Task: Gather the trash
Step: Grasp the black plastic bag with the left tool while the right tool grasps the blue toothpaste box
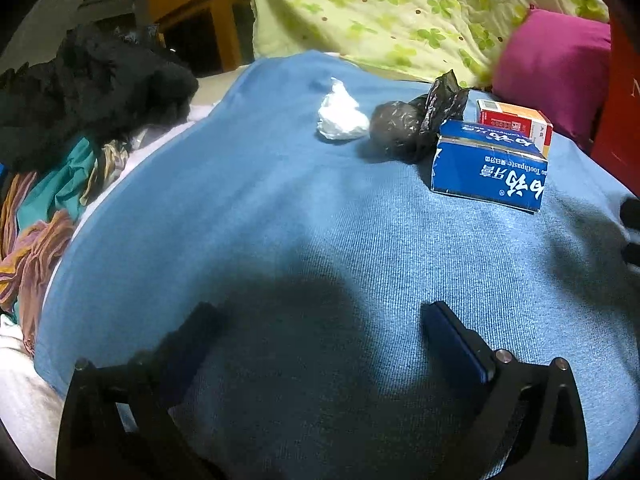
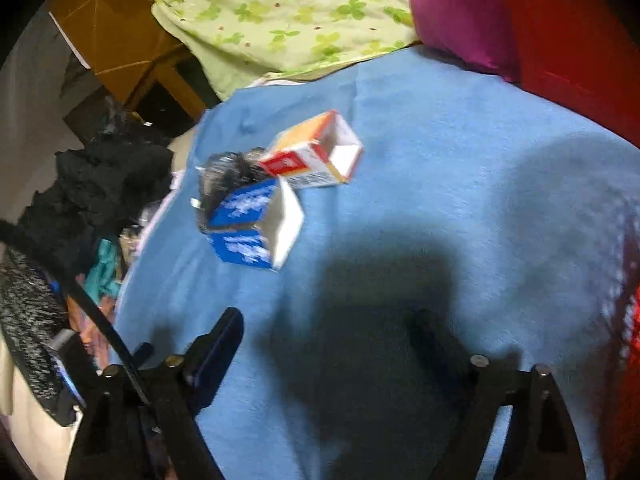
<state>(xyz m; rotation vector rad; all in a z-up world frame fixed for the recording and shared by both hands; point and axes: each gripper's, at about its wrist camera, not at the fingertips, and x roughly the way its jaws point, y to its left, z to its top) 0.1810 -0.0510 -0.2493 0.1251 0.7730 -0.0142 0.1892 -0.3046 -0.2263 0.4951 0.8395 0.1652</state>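
- The left gripper (image 1: 320, 332) hangs over the blue blanket (image 1: 280, 208), its jaws spread wide with only bare cloth and shadow between them.
- The right gripper (image 2: 328, 336) hovers over the same blue blanket (image 2: 440, 160), jaws well apart and nothing in them; this view is blurred.
- Ahead of the left gripper, toward the blanket's far edge, the trash sits in a loose cluster: a crumpled white wad (image 1: 342, 116), then just beside it a balled black plastic bag (image 1: 408, 128).
- A blue toothpaste box (image 1: 490, 164) lies against the black bag on the side away from the wad; its lettering reads upside down from the left wrist.
- A red-and-orange carton (image 1: 516, 120) sits just behind the toothpaste box, nearer the far edge.
- In the right wrist view the toothpaste box (image 2: 252, 224) and the red-and-orange carton (image 2: 316, 152) both show open, empty ends, with the black bag (image 2: 228, 180) tucked behind them.
- Beyond the blanket's far edge lie a green clover-print quilt (image 1: 400, 12) and a magenta pillow (image 1: 556, 72).
- Off the blanket's left edge sits a heap of dark clothing (image 1: 88, 88) above teal and striped fabrics (image 1: 52, 208).
- A brown wooden piece of furniture (image 1: 208, 12) stands past the far left corner.
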